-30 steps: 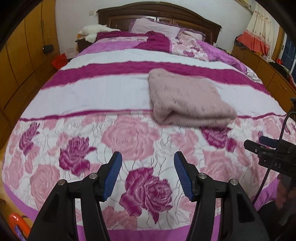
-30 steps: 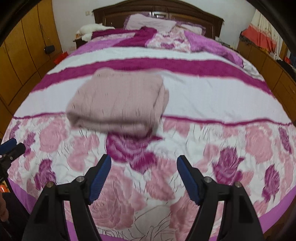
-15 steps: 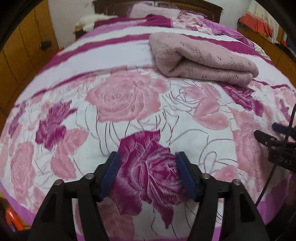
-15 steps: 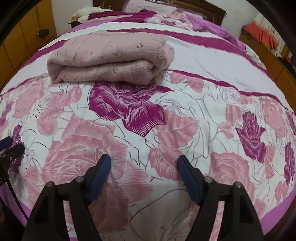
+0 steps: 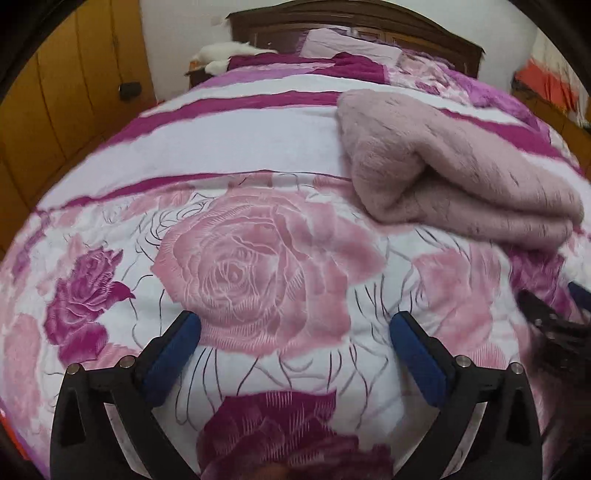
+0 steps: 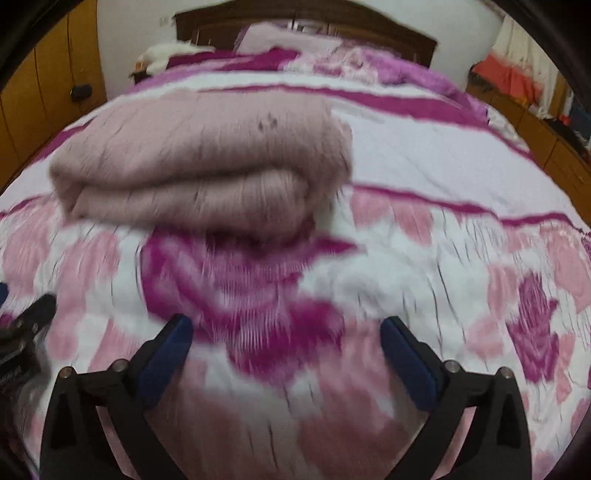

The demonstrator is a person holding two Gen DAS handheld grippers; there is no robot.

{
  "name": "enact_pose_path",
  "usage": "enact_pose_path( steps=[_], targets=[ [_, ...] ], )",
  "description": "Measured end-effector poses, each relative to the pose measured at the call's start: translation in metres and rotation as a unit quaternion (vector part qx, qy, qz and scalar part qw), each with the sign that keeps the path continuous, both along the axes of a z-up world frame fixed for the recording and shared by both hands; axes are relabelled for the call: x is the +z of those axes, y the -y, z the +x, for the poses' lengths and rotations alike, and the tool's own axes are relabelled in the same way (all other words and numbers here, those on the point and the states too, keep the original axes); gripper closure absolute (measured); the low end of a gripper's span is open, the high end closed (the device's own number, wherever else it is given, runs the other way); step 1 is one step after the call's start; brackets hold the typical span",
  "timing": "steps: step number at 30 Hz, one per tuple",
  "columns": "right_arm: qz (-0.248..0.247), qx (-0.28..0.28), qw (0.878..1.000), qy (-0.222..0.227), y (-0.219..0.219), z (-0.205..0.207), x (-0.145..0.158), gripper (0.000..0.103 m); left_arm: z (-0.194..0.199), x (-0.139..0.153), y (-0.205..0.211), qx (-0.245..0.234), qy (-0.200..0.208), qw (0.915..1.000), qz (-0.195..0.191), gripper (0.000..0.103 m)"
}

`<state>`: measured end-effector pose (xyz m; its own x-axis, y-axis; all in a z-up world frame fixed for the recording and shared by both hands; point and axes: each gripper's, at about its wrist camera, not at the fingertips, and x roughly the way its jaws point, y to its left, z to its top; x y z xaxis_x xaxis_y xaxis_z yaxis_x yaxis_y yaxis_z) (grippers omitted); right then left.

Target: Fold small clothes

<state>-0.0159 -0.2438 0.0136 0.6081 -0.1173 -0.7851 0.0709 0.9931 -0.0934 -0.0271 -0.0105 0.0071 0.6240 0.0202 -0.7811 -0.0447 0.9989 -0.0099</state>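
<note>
A folded dusty-pink knit garment [image 5: 450,162] lies on the rose-patterned bed cover, up and to the right in the left wrist view and up and left of centre in the right wrist view [image 6: 207,162]. My left gripper [image 5: 295,332] is open and empty, low over the cover, short of the garment. My right gripper [image 6: 286,334] is open and empty, just in front of the garment's folded edge. The right wrist view is blurred by motion. The right gripper's tip shows at the right edge of the left wrist view [image 5: 546,317].
The bed cover [image 5: 258,258] fills both views. Pillows [image 5: 351,48] and a dark wooden headboard [image 5: 354,18] stand at the far end. Orange-brown wardrobes [image 5: 74,92] line the left side. A low cabinet with clothes [image 6: 517,85] runs along the right.
Both grippers have moved forward toward the garment, which now looks larger and nearer. Both jaws stand wider apart than before.
</note>
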Motion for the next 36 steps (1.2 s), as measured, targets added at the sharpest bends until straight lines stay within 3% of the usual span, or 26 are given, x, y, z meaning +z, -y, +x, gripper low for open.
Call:
enact_pose_path(
  steps=[2, 6, 12, 36],
  targets=[
    [0.004, 0.004, 1.000, 0.000, -0.001, 0.010, -0.001, 0.000, -0.003, -0.001, -0.005, -0.001, 0.009, 0.9998, -0.015, 0.017],
    [0.029, 0.006, 1.000, 0.004, 0.005, 0.018, -0.002, 0.000, -0.002, -0.002, -0.003, 0.000, 0.012, 0.9999, -0.007, 0.017],
    [-0.005, -0.003, 1.000, 0.009, -0.005, 0.011, -0.001, 0.000, -0.004, -0.002, -0.004, 0.000, 0.017, 0.9997, -0.018, 0.017],
    [0.005, -0.004, 1.000, 0.011, -0.003, 0.008, 0.000, 0.000, -0.006, -0.002, -0.005, 0.002, 0.020, 0.9997, -0.013, 0.017]
  ],
)
